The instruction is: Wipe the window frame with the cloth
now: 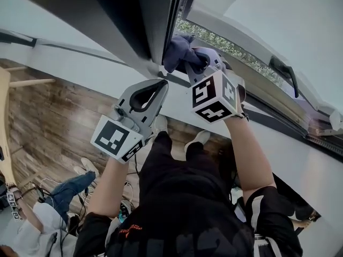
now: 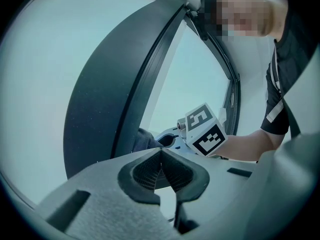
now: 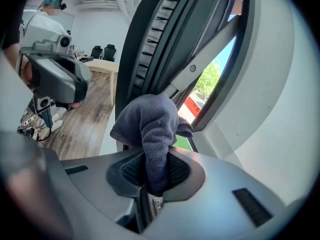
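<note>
Wiping is in hand. The cloth [image 3: 150, 121] is pinched in the right claw [image 3: 152, 176] and held against the edge of the frame [image 1: 139, 20]. The left claw [image 2: 161, 159] is pressed together, empty, nearby. Next, the cloth must be drawn along the frame under steady contact.

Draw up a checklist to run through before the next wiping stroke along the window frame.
1. Cloth clamped in right gripper: ok.
2. Cloth against window frame: ok, at its edge in the head view.
3. Left gripper shut and empty: ok.
4. Left gripper apart from cloth: ok.
5. Dirt on the frame: cannot tell.
</note>
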Motion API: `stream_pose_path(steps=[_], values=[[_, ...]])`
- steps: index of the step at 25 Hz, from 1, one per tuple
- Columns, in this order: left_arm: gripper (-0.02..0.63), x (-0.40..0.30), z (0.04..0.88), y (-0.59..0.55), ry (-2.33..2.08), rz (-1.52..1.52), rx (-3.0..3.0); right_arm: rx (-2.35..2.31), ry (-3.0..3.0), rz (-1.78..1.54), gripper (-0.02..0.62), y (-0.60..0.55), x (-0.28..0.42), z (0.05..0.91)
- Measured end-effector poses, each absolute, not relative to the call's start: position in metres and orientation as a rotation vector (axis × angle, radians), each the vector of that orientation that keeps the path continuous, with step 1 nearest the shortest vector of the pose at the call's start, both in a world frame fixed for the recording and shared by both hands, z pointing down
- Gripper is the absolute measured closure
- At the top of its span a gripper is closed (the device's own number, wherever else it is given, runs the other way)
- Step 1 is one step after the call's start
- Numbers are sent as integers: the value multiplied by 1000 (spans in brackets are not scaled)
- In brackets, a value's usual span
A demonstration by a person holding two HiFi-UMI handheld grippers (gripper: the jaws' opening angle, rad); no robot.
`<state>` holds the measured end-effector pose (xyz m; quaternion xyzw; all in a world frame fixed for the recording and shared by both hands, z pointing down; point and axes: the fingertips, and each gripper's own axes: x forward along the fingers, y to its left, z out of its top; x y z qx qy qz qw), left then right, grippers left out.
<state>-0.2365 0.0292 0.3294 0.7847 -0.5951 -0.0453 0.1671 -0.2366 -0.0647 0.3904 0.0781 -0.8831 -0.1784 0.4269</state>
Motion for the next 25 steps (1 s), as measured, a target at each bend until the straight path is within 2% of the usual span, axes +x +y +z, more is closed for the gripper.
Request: stream_pose_path(steps=[25], values=[[588, -157, 330, 3, -1555, -12, 2335, 354, -2250, -298, 545, -92, -139, 388]])
